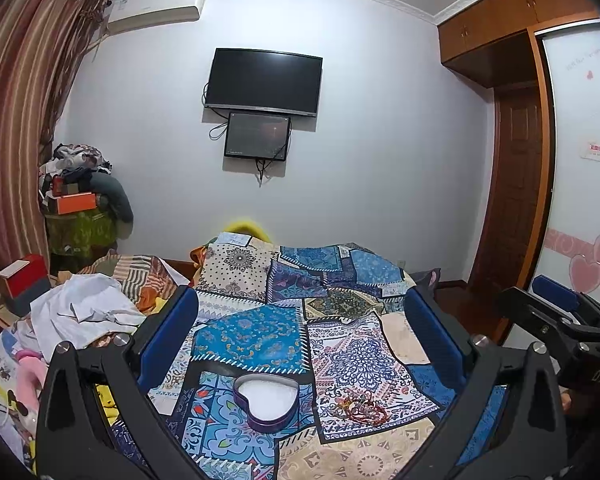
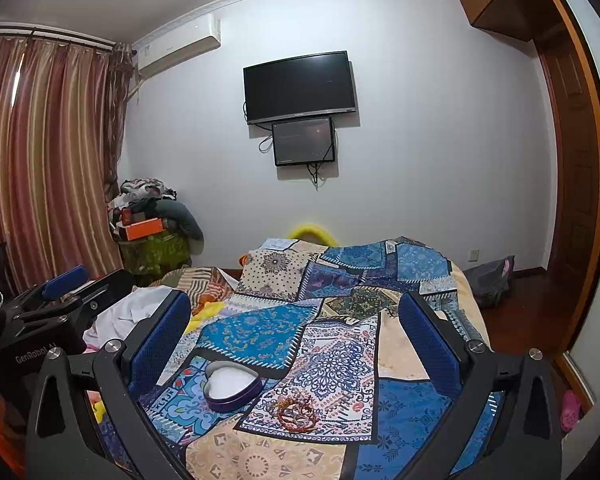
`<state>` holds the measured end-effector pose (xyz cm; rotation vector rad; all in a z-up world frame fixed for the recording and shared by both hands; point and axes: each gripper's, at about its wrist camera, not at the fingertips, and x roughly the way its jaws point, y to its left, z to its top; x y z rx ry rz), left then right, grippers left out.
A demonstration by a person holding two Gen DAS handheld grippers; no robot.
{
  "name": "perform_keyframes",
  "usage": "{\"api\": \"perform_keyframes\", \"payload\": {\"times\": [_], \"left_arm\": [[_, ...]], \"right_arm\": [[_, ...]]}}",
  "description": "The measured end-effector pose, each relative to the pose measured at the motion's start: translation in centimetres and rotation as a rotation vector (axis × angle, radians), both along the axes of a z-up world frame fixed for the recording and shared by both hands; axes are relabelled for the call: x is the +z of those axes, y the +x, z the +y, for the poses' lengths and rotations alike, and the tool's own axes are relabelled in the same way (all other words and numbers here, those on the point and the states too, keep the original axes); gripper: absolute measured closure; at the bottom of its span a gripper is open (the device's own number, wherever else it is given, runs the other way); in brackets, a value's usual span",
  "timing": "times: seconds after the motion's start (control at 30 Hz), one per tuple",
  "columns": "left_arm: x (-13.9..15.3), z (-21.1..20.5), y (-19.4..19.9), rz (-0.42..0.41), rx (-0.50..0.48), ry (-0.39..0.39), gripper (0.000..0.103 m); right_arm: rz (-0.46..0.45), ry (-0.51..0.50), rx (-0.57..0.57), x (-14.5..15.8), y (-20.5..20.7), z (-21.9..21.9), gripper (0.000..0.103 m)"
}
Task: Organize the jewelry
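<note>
A purple heart-shaped tin [image 1: 266, 402] with a white lining lies open on the patchwork bedspread [image 1: 256, 336]. To its right lies a small heap of red and gold bracelets [image 1: 358, 406]. The right wrist view shows the same tin [image 2: 232, 386] and bracelets [image 2: 296, 408]. My left gripper [image 1: 300, 316] hovers open above the bed, nothing between its blue pads. My right gripper [image 2: 296, 316] is likewise open and empty above the bedspread [image 2: 400, 408]. Each gripper shows at the edge of the other's view.
White cloth [image 1: 84, 308] and striped bedding lie crumpled at the bed's left side. A pile of clothes and boxes [image 1: 80, 188] stands in the far left corner by the curtain. A television [image 1: 264, 80] hangs on the far wall. A wooden wardrobe and door [image 1: 516, 184] stand at the right.
</note>
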<state>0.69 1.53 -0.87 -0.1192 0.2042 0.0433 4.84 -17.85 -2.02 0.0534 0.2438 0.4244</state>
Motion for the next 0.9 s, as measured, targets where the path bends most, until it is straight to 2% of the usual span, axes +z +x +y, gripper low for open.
{"api": "perform_keyframes", "payload": {"times": [0.9], "left_arm": [[0.10, -0.08, -0.21, 0.005, 0.007, 0.004, 0.000]], "right_arm": [[0.014, -0.002, -0.001, 0.25, 0.07, -0.07, 0.000]]}}
